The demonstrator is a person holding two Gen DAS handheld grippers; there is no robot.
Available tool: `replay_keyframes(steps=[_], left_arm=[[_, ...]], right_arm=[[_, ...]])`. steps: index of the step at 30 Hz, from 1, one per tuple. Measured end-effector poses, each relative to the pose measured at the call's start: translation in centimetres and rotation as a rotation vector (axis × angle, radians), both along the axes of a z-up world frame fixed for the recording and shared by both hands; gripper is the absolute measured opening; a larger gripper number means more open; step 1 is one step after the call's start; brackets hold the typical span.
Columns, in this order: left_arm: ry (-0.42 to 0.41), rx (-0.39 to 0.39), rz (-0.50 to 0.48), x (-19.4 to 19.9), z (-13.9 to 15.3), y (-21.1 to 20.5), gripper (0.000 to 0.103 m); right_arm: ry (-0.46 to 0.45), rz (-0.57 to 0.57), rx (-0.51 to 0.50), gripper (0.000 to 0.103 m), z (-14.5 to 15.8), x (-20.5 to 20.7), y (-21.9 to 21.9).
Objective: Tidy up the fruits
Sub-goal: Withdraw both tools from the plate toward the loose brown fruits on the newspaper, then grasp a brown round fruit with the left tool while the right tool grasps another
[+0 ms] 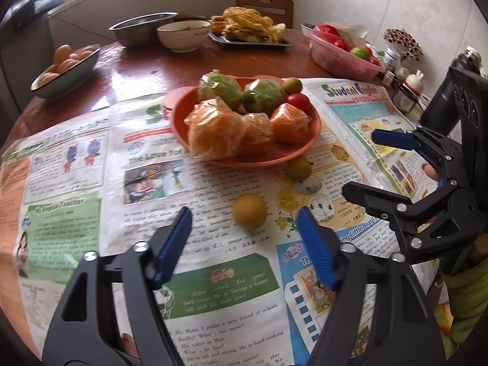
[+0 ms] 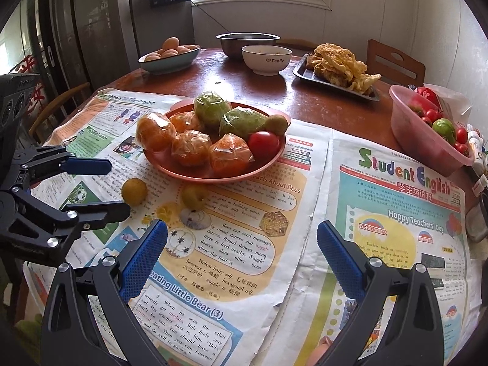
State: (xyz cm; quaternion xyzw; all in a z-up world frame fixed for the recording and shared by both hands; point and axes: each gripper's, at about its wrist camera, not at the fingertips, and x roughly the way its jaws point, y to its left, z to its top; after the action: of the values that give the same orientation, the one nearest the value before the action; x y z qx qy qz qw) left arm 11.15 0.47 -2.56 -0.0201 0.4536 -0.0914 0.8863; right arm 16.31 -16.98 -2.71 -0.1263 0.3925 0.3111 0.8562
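On the newspaper-covered bench, both tools hover with fingers spread apart, holding nothing.

The left tool points at a yellow fruit lying loose on the newspaper, the fruit sitting just beyond its blue fingertips. A second small greenish fruit lies near the edge of the orange plate, which is heaped with wrapped oranges, wrapped green fruits and a tomato. The right tool hangs over the printed page, well apart from both loose fruits. A pink basin of tomatoes stands at the bench's right side, and a bowl of eggs sits at the far left.
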Motion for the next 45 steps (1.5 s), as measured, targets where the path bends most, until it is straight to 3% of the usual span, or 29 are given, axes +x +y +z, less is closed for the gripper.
replay_keyframes(steps=[4, 6, 8, 9, 10, 13, 15, 18, 26, 37, 45], left_arm=[[0.011, -0.009, -0.018, 0.5, -0.3, -0.3, 0.05], [0.014, -0.013, -0.025, 0.6, -0.5, -0.3, 0.036], [0.019, -0.013, -0.029, 0.8, -0.6, -0.3, 0.034], [0.02, -0.014, -0.027, 0.9, -0.6, -0.2, 0.034], [0.022, -0.016, -0.026, 0.9, -0.6, -0.1, 0.034], [0.026, -0.019, -0.022, 1.1, -0.7, 0.2, 0.034], [0.03, -0.023, -0.022, 1.1, -0.8, 0.3, 0.026], [0.032, -0.031, -0.024, 1.2, -0.9, 0.4, 0.026], [0.036, -0.043, -0.028, 1.4, -1.0, 0.5, 0.023], [0.036, -0.043, -0.035, 1.5, -0.9, 0.3, 0.018], [0.005, -0.047, -0.028, 0.7, 0.9, 0.8, 0.018]], right_arm=[[0.011, 0.009, 0.0, 0.098, -0.4, 0.4, 0.4], [0.014, 0.01, 0.001, 0.097, -0.7, 0.7, 0.7], [0.024, 0.018, -0.001, 0.094, -0.9, 0.8, 1.0], [0.024, 0.023, -0.004, 0.09, -1.0, 0.9, 1.3], [0.027, 0.031, -0.009, 0.081, -1.2, 1.0, 1.6], [0.037, 0.045, -0.02, 0.075, -1.5, 1.1, 2.5], [0.042, 0.056, -0.021, 0.068, -1.6, 1.2, 3.0], [0.049, 0.073, -0.022, 0.057, -1.7, 1.4, 3.7], [0.059, 0.113, -0.011, 0.022, -1.6, 1.5, 5.0], [0.086, 0.102, 0.043, 0.022, -0.9, 0.4, 3.1], [0.082, 0.095, 0.086, 0.022, 0.2, -0.5, 1.5]])
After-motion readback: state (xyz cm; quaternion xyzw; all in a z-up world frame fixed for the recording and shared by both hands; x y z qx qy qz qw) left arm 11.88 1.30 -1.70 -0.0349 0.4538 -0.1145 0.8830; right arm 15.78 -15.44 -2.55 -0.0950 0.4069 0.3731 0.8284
